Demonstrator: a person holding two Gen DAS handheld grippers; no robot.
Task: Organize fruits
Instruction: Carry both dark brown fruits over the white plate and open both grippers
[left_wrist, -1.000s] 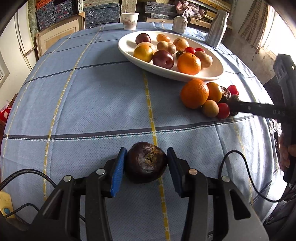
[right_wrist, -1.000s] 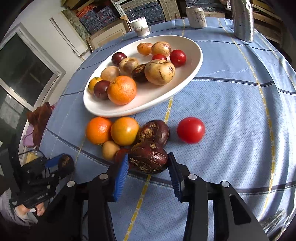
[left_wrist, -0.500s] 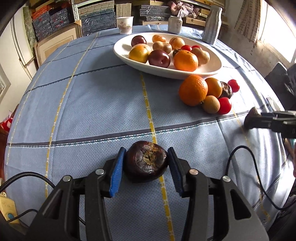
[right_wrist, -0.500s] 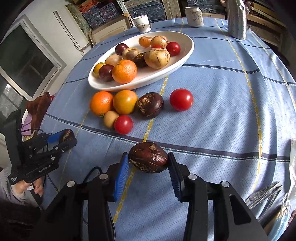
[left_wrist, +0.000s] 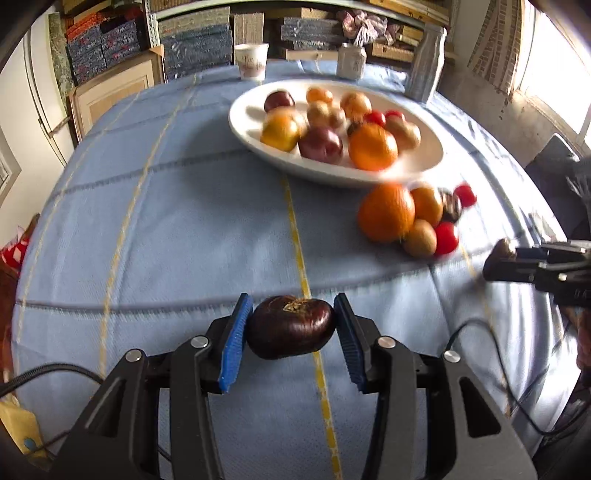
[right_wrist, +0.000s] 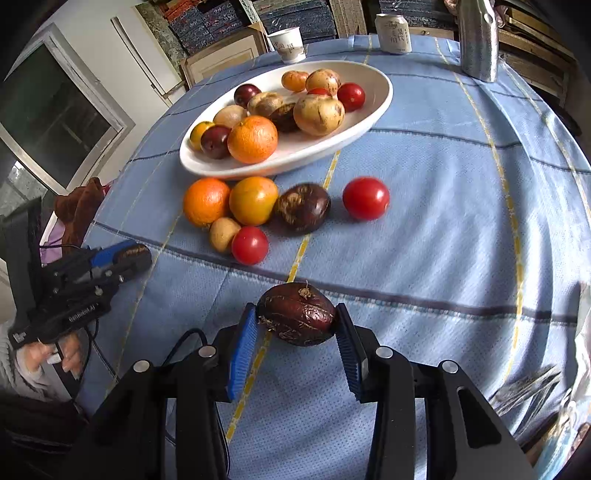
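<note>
My left gripper (left_wrist: 293, 332) is shut on a dark purple round fruit (left_wrist: 290, 326), held above the blue tablecloth near its front edge. My right gripper (right_wrist: 297, 328) is shut on a wrinkled dark brown fruit (right_wrist: 297, 318). A white oval dish (right_wrist: 332, 144) holds several fruits: an orange (right_wrist: 252, 139), plums, tan fruits and red tomatoes. Beside the dish lie loose fruits: two oranges (right_wrist: 206, 201), a dark fruit (right_wrist: 303, 207), a tomato (right_wrist: 365, 198), a small tan fruit (right_wrist: 222, 233) and another tomato (right_wrist: 249, 245). The left gripper (right_wrist: 138, 254) shows at the left of the right wrist view, the right gripper (left_wrist: 498, 258) at the right of the left wrist view.
A paper cup (left_wrist: 252, 61), a can (right_wrist: 393, 32) and a metal bottle (right_wrist: 478, 40) stand at the table's far edge. Stacked boxes and a framed panel sit behind the table. A person's hand (right_wrist: 48, 356) holds the left gripper's handle. Cables trail near both grippers.
The right gripper has drawn back from the loose fruit pile with the wrinkled dark fruit in its grip. The left gripper has stayed in place with its fruit.
</note>
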